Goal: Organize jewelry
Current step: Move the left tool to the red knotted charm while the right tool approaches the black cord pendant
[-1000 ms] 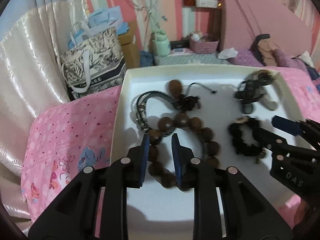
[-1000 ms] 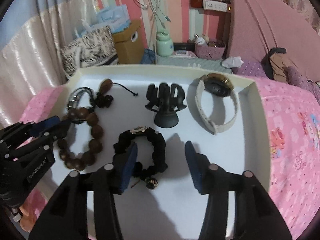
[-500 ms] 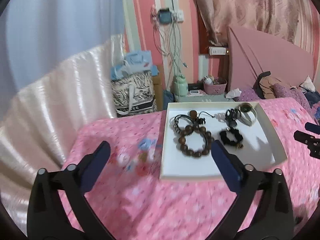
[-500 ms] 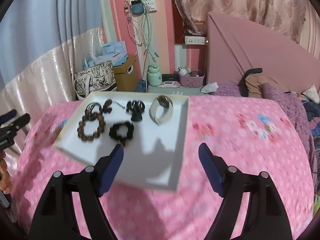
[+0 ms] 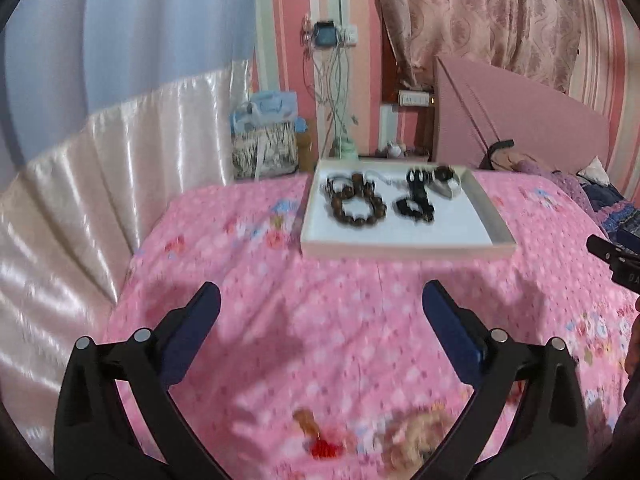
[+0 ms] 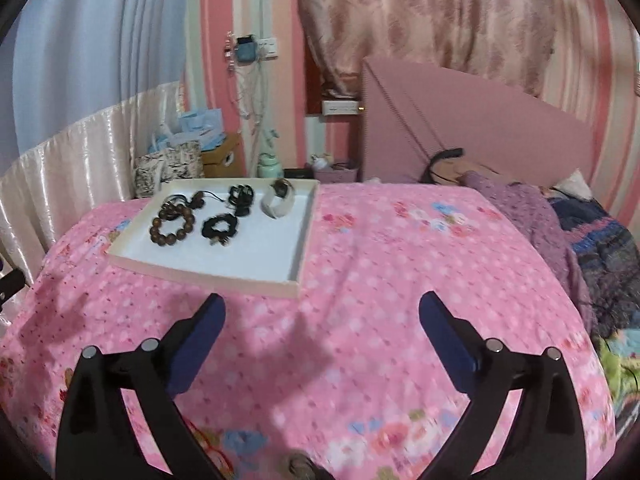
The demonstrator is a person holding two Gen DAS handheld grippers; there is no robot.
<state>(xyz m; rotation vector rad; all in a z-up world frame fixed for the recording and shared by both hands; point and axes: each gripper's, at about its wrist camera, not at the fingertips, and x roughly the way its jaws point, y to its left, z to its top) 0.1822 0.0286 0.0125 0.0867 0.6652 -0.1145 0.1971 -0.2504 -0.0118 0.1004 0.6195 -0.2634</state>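
A bed under a pink flowered bedspread [image 6: 400,264] carries a shallow white tray [image 6: 298,240] near its far end — clothes [image 6: 532,216], perhaps a purple garment among them, lie heaped along the right side.

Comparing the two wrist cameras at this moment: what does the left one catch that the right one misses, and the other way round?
Only the left wrist view shows the left gripper, open and empty, with the right gripper at its edge. Only the right wrist view shows the right gripper's jaws opening with nothing between them, plus the cardboard box and purple blanket. Both show the white tray on the pink bedspread, holding the wooden bead bracelet and black bracelet.
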